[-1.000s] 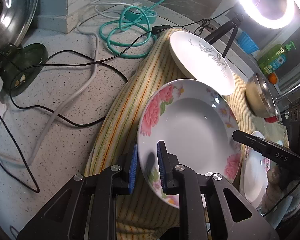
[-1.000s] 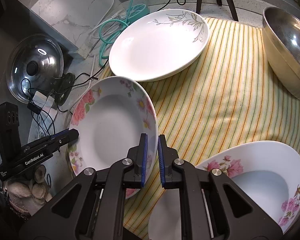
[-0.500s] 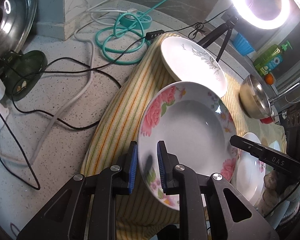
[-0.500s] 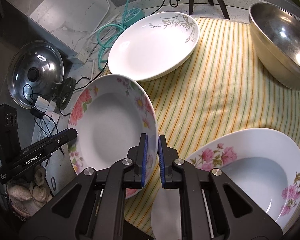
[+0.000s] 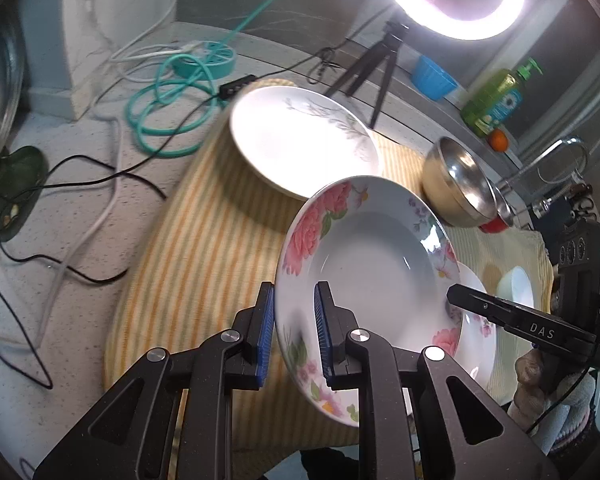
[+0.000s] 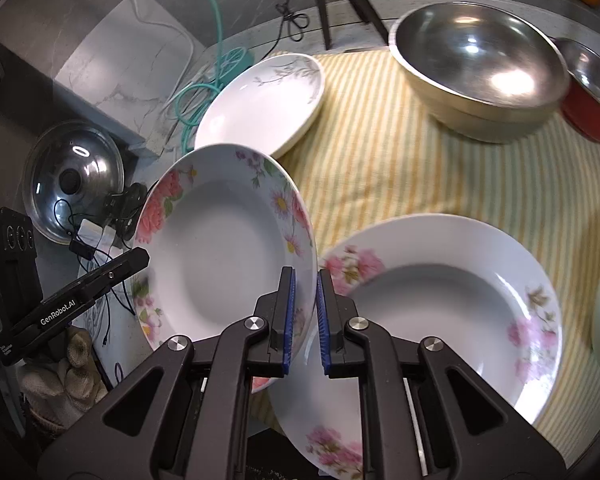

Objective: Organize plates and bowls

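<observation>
Both grippers hold one rose-patterned deep plate [image 5: 364, 256] by opposite rims, lifted and tilted above the striped cloth [image 5: 204, 248]. My left gripper [image 5: 294, 332] is shut on its near rim. My right gripper [image 6: 304, 316] is shut on the other rim of the same plate [image 6: 220, 252]. A second rose plate [image 6: 440, 312] lies on the cloth, partly under the held one. A white plate with grey leaves [image 5: 300, 140] [image 6: 264, 104] lies at the cloth's far end.
A steel bowl [image 6: 480, 64] and a red-based bowl [image 6: 592, 92] stand on the cloth's far right. A pale bowl [image 5: 516, 288] sits at the right. A teal cable coil [image 5: 168, 120], black cables, a glass lid [image 6: 74, 180], a ring light tripod [image 5: 380, 68] and a soap bottle [image 5: 496, 100] surround the cloth.
The held plate has risen and shifted to the right, over the second rose plate. Both grippers stayed shut on it.
</observation>
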A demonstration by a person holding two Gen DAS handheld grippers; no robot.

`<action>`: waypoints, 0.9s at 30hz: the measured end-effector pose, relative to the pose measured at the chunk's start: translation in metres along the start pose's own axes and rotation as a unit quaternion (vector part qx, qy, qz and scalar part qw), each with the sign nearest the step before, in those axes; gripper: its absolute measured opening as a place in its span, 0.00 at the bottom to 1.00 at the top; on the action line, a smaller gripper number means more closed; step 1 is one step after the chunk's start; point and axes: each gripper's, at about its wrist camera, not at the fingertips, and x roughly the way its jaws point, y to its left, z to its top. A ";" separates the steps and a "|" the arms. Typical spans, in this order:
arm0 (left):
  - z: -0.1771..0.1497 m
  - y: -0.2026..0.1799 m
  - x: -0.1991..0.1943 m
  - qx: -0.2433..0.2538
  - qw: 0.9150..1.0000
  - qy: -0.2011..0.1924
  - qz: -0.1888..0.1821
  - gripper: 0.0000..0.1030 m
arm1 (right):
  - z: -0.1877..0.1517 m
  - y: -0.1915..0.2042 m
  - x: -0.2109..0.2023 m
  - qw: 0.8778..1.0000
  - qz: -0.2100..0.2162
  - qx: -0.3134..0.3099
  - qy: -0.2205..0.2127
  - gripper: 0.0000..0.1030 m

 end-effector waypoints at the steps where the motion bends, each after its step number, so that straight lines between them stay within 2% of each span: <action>1: -0.001 -0.005 0.002 0.005 1.000 0.003 -0.004 0.17 | -0.003 -0.005 -0.005 1.000 -0.002 0.006 -0.002 0.10; 17: -0.021 -0.078 0.037 0.070 0.994 0.060 -0.053 0.17 | -0.047 -0.082 -0.052 0.995 -0.043 0.089 -0.016 0.10; 27: -0.034 -0.099 0.052 0.094 0.990 0.087 -0.059 0.17 | -0.065 -0.108 -0.062 0.992 -0.061 0.113 -0.014 0.10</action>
